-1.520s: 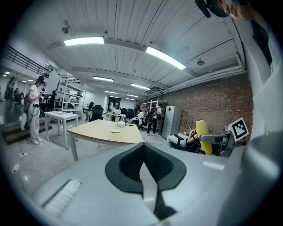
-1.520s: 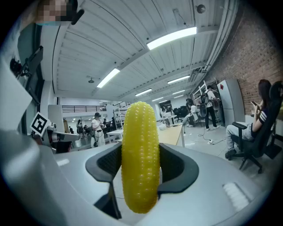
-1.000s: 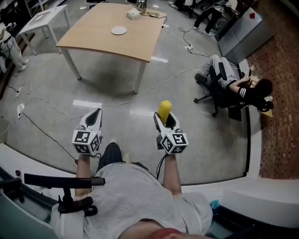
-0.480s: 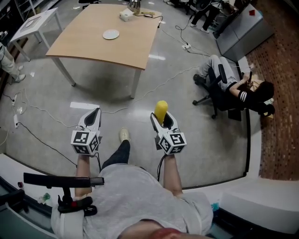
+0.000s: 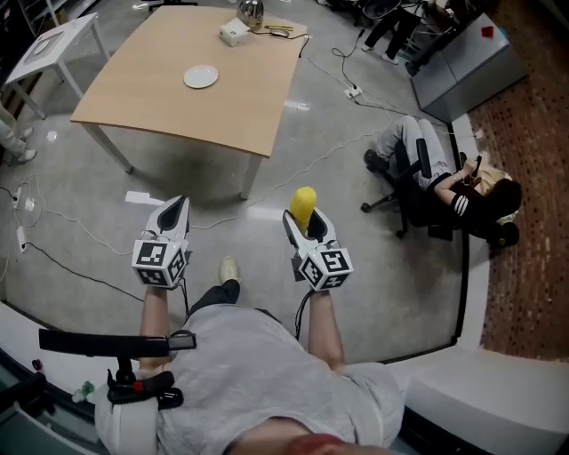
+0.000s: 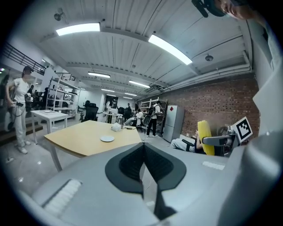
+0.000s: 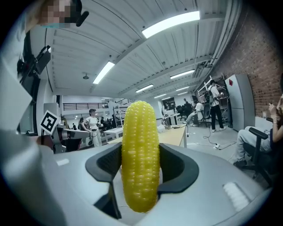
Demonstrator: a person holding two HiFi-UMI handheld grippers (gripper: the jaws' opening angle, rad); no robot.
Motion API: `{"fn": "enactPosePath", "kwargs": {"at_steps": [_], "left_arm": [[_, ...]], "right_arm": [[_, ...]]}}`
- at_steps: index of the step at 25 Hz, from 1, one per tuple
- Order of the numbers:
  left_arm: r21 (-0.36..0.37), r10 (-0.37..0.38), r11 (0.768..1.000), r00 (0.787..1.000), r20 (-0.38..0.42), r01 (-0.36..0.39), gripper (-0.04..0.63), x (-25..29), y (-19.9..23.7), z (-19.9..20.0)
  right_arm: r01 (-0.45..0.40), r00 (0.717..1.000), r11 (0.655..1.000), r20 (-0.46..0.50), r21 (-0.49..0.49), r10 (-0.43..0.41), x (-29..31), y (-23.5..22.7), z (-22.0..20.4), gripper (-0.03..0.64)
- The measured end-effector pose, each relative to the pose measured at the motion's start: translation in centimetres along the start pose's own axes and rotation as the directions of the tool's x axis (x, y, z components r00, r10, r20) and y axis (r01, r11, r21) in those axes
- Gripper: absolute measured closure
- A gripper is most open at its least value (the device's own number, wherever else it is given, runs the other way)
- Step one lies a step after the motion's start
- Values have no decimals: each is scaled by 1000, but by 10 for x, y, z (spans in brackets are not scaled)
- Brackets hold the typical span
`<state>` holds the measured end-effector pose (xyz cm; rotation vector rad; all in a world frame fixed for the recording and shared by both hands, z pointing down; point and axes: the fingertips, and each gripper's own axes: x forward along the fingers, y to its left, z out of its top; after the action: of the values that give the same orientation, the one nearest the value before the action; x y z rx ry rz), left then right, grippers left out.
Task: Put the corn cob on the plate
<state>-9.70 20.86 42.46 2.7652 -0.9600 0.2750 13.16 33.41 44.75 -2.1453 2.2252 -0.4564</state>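
Observation:
A yellow corn cob [image 7: 140,154] stands upright between the jaws of my right gripper [image 7: 140,170], which is shut on it. From the head view the corn cob [image 5: 303,205] sticks out ahead of the right gripper [image 5: 307,224], held over the floor. My left gripper [image 5: 172,216] is shut with nothing in it; its jaws meet in the left gripper view [image 6: 143,165]. A small white plate [image 5: 201,76] lies on the wooden table [image 5: 160,107] well ahead and to the left. The same plate [image 6: 107,139] shows far off in the left gripper view.
A white box [image 5: 234,34] and a shiny kettle [image 5: 250,12] sit at the table's far edge. Cables [image 5: 80,222] trail over the grey floor. A person sits in an office chair [image 5: 436,182] at the right. A white table [image 5: 49,44] stands far left.
The table and plate have shifted left and nearer in the head view as I step forward. Both grippers keep their hold and pose.

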Motion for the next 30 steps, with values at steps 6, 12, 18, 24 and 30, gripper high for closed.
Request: {"fn": "enactPosePath", "kwargs": {"at_steps": [6,12,18,24,30], "left_arm": [[6,13,1000,1000,-19,-12,575,46,28,11],[1,39,999,999,-28,-39,575,60,50,17],[-4,66,998,997,-28,-66,575,53,56,13],[-21,75,997,996,-38,-76,575,69,83,10],[-37,108,993,994,-21,-109,575,82,114,19]], "right_arm": [[-18,1000,1000,2,14,18,58,-20,13,364],[-45,999,999,-9,20,45,95,-25,16,364],[-82,997,997,-11,11,82,104,-17,17,364],[-94,995,996,-33,3,94,140,-16,17,364],[-126,990,992,-59,-17,125,181,-12,22,364]]}}
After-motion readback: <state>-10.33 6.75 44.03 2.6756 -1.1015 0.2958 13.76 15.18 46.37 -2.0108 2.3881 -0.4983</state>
